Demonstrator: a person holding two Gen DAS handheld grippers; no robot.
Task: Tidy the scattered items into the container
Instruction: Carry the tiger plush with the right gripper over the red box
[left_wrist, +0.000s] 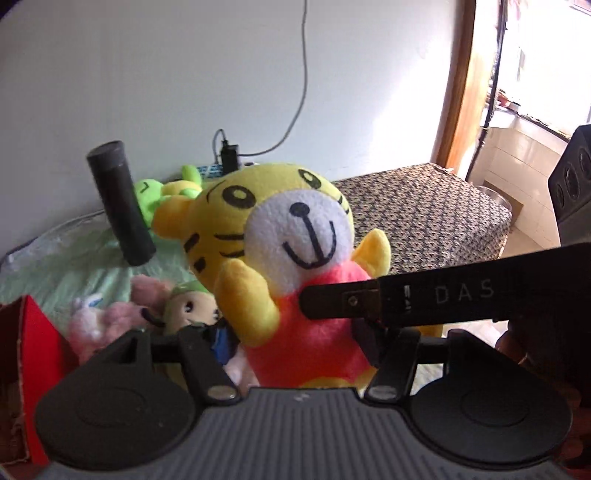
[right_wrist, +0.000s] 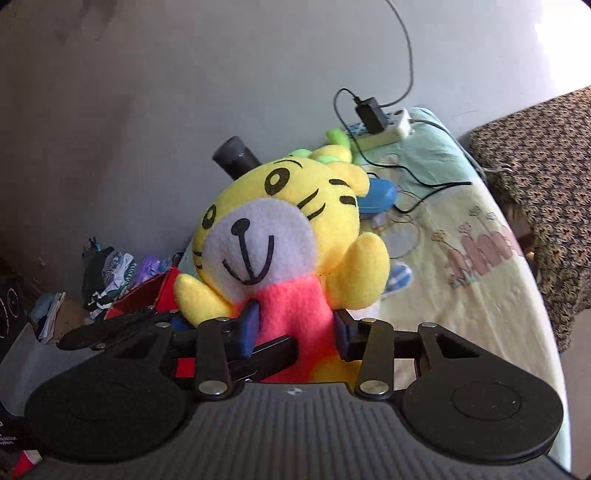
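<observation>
Tiger plush (right_wrist: 280, 254) held up in the air above the bed (right_wrist: 461, 295), upright, facing both cameras. Right hand-held gripper (right_wrist: 295, 332) clamped on its pink body, blue pads (right_wrist: 248, 328) pressing both sides. Left hand-held gripper (left_wrist: 295, 343) also around the pink body low down, but its fingertips are hidden, so cannot tell if it grips. Red box (left_wrist: 35, 332) at lower left with pink plush (left_wrist: 107, 317) and small doll (left_wrist: 188, 306) beside it. Green plush (left_wrist: 147, 192) behind. Power strip (right_wrist: 384, 129) near the wall.
</observation>
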